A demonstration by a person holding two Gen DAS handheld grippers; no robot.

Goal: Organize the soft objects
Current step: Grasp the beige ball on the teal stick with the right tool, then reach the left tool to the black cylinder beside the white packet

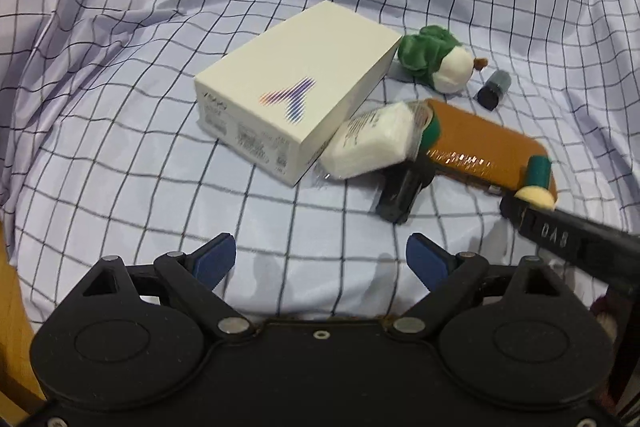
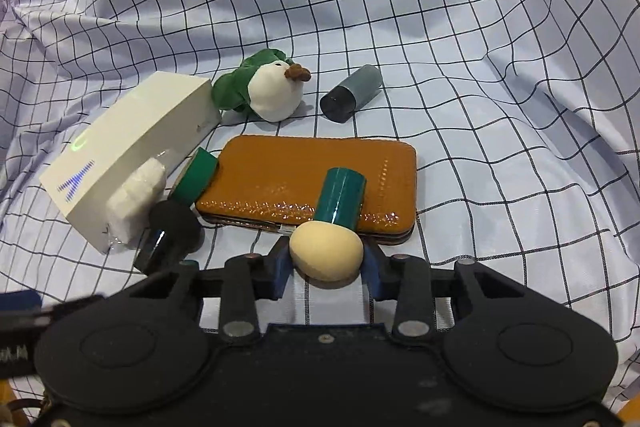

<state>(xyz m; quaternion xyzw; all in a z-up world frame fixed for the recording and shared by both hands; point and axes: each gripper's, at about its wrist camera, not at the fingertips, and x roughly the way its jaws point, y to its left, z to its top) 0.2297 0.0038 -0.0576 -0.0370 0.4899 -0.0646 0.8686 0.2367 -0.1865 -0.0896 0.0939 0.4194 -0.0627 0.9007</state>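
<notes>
My right gripper [image 2: 326, 265] is shut on the cream sponge head [image 2: 326, 253] of a small applicator. Its teal handle [image 2: 340, 201] rests on a brown leather case [image 2: 308, 171]. The left wrist view shows the same sponge [image 1: 536, 197] at the right, with one black finger [image 1: 560, 239] of the right gripper beside it. A green and white plush bird [image 2: 272, 91] lies behind the case. A wrapped white cotton packet [image 2: 136, 197] leans against a white box [image 2: 128, 143]. My left gripper [image 1: 320, 255] is open over bare cloth, in front of the box [image 1: 296, 87].
A dark grey cylinder [image 2: 352, 93] lies right of the bird. A black cylinder with a teal end [image 2: 172, 227] sits between the cotton packet and the case. Everything rests on a rumpled checked cloth [image 2: 500, 107] that rises in folds all round.
</notes>
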